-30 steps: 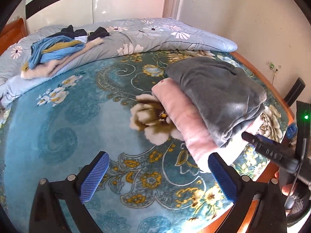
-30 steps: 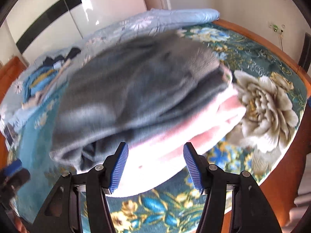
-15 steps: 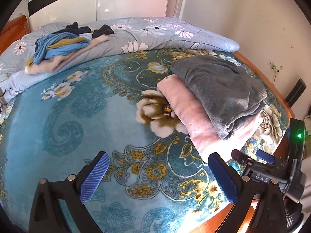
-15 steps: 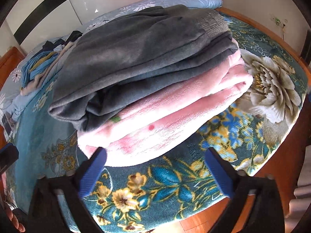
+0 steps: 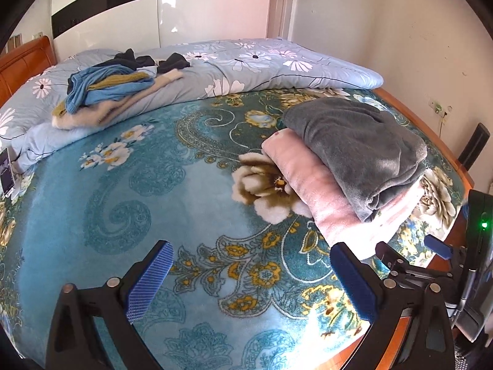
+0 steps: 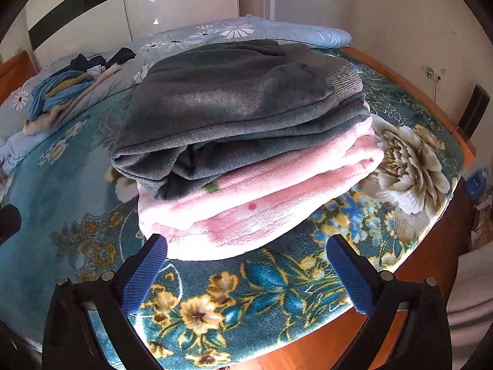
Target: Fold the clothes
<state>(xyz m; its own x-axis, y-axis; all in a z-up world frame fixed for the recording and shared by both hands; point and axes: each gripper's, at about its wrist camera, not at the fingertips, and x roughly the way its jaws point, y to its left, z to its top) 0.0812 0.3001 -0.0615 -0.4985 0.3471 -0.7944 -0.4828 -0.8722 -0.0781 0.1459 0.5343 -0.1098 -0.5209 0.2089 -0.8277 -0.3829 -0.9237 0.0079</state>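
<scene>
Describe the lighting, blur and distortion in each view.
Left wrist view: sharp, fisheye bends the bedspread into a dome, black corners, sunlight washes out the near edge. Right wrist view: sharp too, sunlight overexposes the pink garment under the grey one.

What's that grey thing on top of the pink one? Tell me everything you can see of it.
The grey garment is a soft, fleecy-looking piece of clothing, folded into a thick bundle of several layers. A ribbed knit cuff or hem shows at its far right corner. It lies flat on top of the folded pink garment, which sticks out beneath it toward the camera. Both sit near the corner of the teal floral bedspread. Neither gripper touches it; the right gripper is open in front of the stack.
</scene>
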